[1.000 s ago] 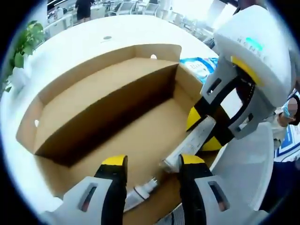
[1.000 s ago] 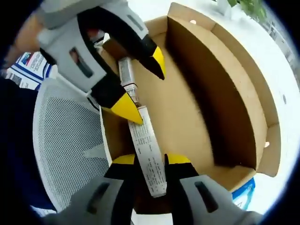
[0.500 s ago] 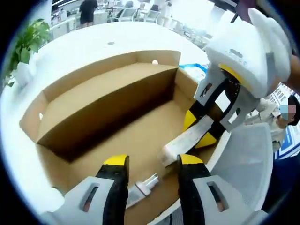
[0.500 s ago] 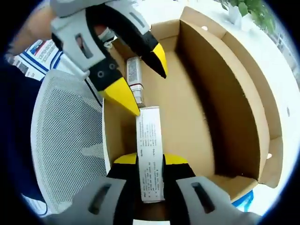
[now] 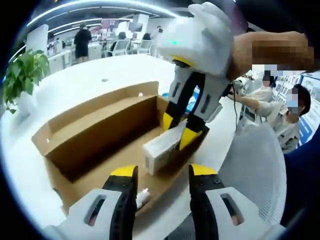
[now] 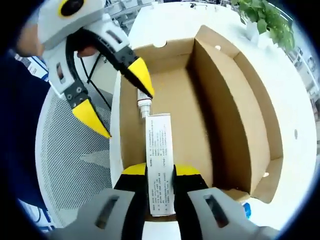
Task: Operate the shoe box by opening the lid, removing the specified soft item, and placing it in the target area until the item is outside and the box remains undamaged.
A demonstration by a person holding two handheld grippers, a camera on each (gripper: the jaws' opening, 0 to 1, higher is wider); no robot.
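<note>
The open cardboard shoe box (image 5: 95, 112) (image 6: 220, 115) lies on a white table. My right gripper (image 6: 160, 172) (image 5: 176, 132) is shut on a long white printed carton (image 6: 159, 150) (image 5: 162, 147), holding it above the box's near end. A small white tube (image 6: 144, 105) (image 5: 142, 196) lies on the box floor by the near wall. My left gripper (image 5: 162, 172) (image 6: 128, 114) is open and holds nothing; it hovers above the box's edge, over the tube.
A white mesh chair (image 5: 255, 170) (image 6: 75, 150) stands just beside the box's near wall. A potted plant (image 5: 22, 75) (image 6: 265, 15) stands on the table (image 5: 75, 75) beyond the box. A blue packet (image 6: 246, 210) peeks out past one box corner. People stand in the background.
My right gripper has lifted the carton up from the box floor. My left gripper has risen away from the tube, which stays in the box.
</note>
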